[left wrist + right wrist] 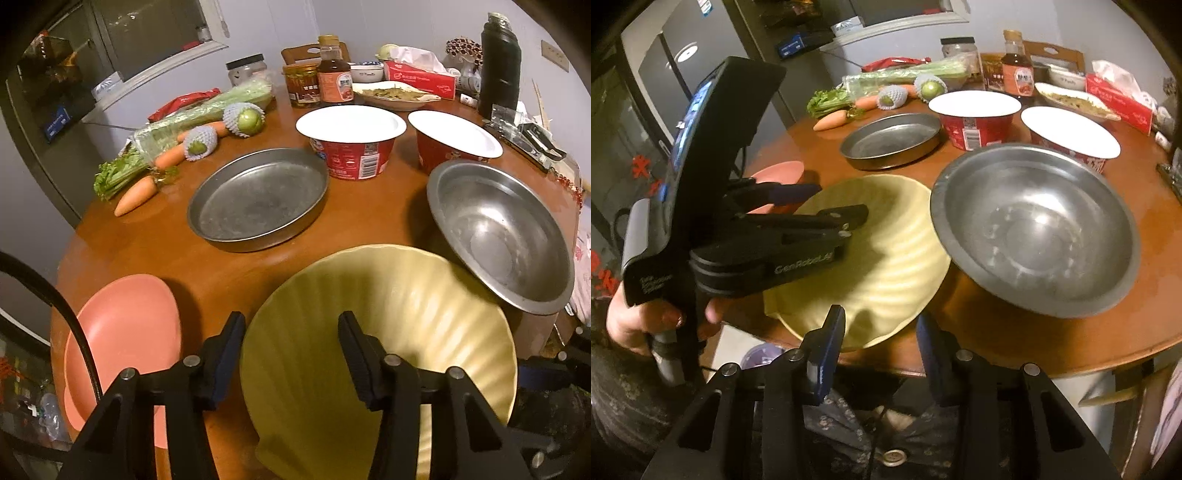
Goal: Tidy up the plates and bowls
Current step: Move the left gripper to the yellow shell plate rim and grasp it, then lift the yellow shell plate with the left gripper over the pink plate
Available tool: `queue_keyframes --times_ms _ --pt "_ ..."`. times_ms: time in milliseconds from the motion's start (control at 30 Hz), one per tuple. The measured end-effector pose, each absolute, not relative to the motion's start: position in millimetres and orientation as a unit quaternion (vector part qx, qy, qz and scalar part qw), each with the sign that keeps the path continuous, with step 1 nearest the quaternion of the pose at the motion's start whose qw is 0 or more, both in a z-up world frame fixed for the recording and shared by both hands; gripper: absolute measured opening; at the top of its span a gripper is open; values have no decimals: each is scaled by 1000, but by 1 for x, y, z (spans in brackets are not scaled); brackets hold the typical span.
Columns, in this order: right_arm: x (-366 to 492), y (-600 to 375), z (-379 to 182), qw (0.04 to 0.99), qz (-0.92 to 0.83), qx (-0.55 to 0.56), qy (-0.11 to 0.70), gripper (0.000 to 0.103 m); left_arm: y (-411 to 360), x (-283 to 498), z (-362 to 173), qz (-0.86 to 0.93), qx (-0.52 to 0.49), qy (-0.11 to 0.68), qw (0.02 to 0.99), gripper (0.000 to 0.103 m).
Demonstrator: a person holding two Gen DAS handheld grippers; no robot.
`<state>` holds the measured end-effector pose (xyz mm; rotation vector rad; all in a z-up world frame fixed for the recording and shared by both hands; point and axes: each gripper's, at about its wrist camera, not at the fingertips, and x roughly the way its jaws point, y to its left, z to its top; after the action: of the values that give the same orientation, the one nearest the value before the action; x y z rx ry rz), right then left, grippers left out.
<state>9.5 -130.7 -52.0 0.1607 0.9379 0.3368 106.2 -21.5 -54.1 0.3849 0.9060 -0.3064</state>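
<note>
Fingers (pixel 354 354) of the left gripper (pixel 291 343) straddle the yellow plate's (pixel 388 314) rim, half-open, gripping nothing; closing askew could tip it against the steel bowl (pixel 498 236).

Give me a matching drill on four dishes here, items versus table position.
Items:
1. yellow shell plate
2. pink plate
3. flat metal pan
4. steel bowl

Places, left wrist view:
A. far, mid-table, before a red cup
B. near edge, far left
C. right side, rim over the yellow plate
D. near edge, centre

Pairs: 1-D, 2-B, 3-A, 4-C
</note>
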Motion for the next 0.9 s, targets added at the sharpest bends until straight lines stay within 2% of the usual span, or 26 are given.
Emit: queue_keyframes --times_ms 133,900 --pt "13 -132 -52 879 155 72 446 35 -13 102 -49 -138 177 430 875 44" --pt "30 -72 7 898 211 24 385 35 77 82 15 -43 117 387 914 44"
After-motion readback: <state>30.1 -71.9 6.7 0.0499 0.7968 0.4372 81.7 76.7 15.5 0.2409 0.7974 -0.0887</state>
